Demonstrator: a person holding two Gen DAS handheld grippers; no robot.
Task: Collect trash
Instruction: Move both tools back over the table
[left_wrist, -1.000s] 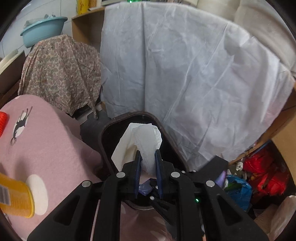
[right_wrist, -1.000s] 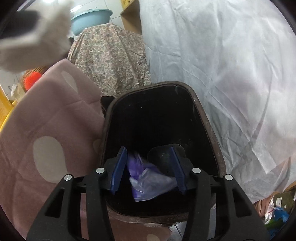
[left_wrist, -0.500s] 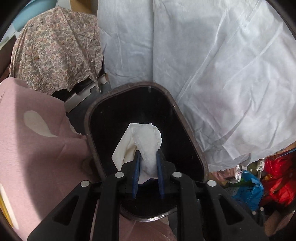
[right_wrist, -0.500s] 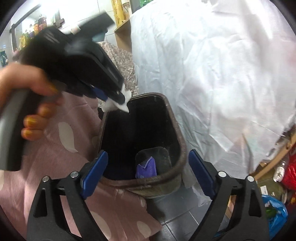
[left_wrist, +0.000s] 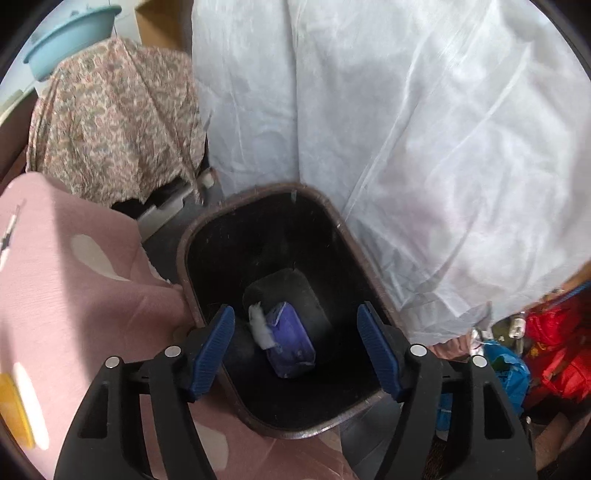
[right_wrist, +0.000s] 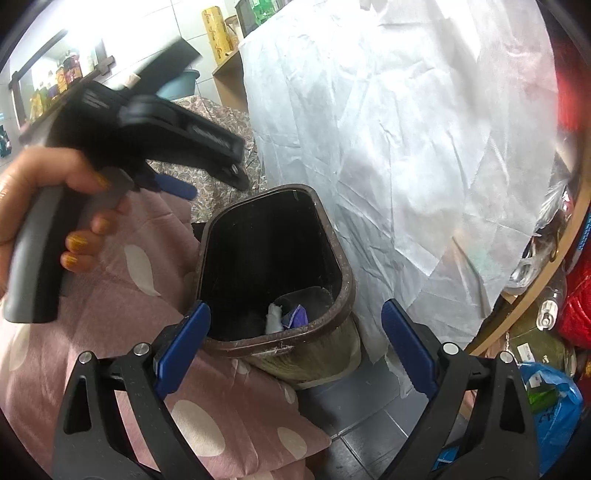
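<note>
A dark brown trash bin (left_wrist: 188, 254) stands on the floor beside a pink spotted cover; it also shows in the right wrist view (right_wrist: 349, 288). On its bottom lie a white tissue (left_wrist: 260, 326) and a purple wrapper (left_wrist: 291, 345), both seen in the right wrist view too: tissue (right_wrist: 274, 319), wrapper (right_wrist: 299, 316). My left gripper (left_wrist: 295, 347) is open and empty right above the bin's mouth; it appears from the side in the right wrist view (right_wrist: 207, 181). My right gripper (right_wrist: 295, 347) is open and empty, held back from the bin's near rim.
A white sheet (left_wrist: 406, 122) hangs behind the bin. The pink spotted cover (right_wrist: 110, 332) lies to the left. A floral cloth (left_wrist: 114, 129) covers something at the back left. Red and blue bags (left_wrist: 554, 350) crowd the right, beside a wooden shelf edge (right_wrist: 535, 295).
My left gripper opened and let go of the white tissue, which dropped to the bin's bottom beside the purple wrapper. My right gripper pulled back and up from the bin.
</note>
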